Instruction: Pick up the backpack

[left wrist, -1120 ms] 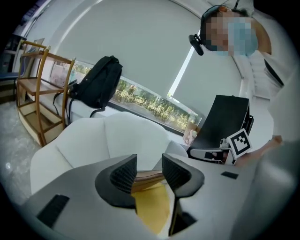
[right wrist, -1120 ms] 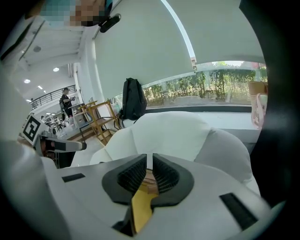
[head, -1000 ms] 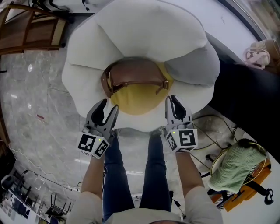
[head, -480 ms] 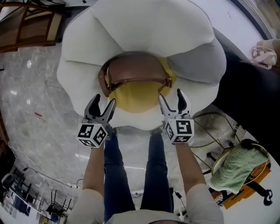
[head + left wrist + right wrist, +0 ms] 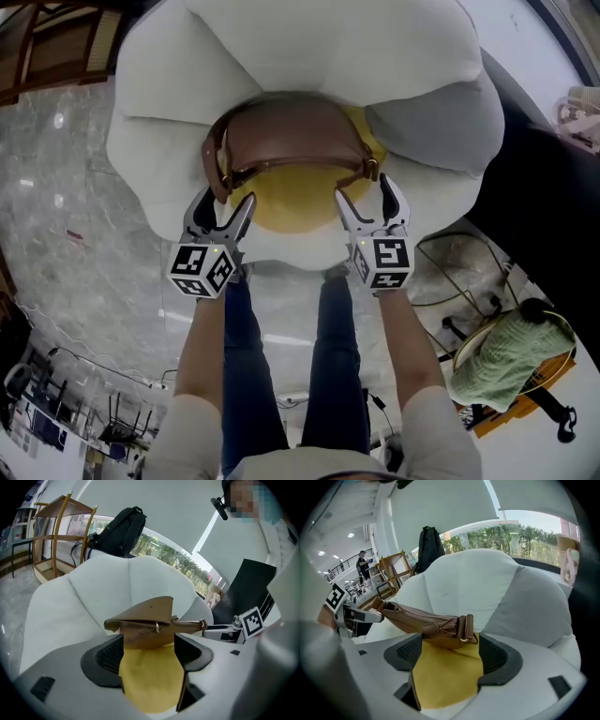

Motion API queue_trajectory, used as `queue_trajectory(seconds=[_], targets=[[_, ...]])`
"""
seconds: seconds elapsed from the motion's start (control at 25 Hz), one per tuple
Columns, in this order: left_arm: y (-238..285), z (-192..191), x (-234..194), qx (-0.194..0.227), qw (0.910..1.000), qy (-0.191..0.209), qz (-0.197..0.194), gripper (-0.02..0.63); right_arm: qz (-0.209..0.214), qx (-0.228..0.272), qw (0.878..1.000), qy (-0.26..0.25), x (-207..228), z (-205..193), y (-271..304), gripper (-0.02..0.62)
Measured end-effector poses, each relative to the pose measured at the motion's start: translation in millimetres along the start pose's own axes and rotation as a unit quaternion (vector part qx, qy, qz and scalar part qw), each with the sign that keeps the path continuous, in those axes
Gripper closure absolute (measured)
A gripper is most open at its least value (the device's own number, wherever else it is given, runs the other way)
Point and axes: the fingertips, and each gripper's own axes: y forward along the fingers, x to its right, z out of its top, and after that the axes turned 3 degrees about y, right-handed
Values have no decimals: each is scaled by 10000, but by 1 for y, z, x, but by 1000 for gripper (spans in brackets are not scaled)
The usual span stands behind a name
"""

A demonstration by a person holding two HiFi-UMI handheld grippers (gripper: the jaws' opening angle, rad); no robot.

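Observation:
A brown leather bag [image 5: 291, 141] lies across the yellow middle [image 5: 291, 204] of a white flower-shaped seat [image 5: 319, 56]. My left gripper [image 5: 223, 204] hangs just short of the bag's left end, and its jaws are opening. In the left gripper view the bag [image 5: 147, 623] sits just beyond the gripper's [image 5: 149, 651] tips, untouched. My right gripper [image 5: 367, 194] stands at the bag's right end by the strap ring, jaws also opening. In the right gripper view only yellow cushion shows between the jaws of the gripper [image 5: 450, 656], with the bag [image 5: 426, 625] ahead. A black backpack [image 5: 119, 531] [image 5: 427, 545] hangs far behind.
A wooden rack [image 5: 56, 536] stands behind the seat at the left. To the right lie a black surface [image 5: 544, 216], loose cables [image 5: 450, 272] and a green knitted cloth [image 5: 502, 356] on an orange stand. The person's legs [image 5: 281, 356] are below the grippers, over a marble floor [image 5: 66, 206].
Both grippers have come down and forward to the bag's two ends. Both jaws have spread wider; the right one was nearly shut a second ago.

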Motion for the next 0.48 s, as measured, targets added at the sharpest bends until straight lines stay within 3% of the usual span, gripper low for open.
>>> queue_trajectory(seconds=[0.48], targets=[[28,12,-4,312,9995,67,-42,281,-16,266,9996,-128,10,8,34,241]])
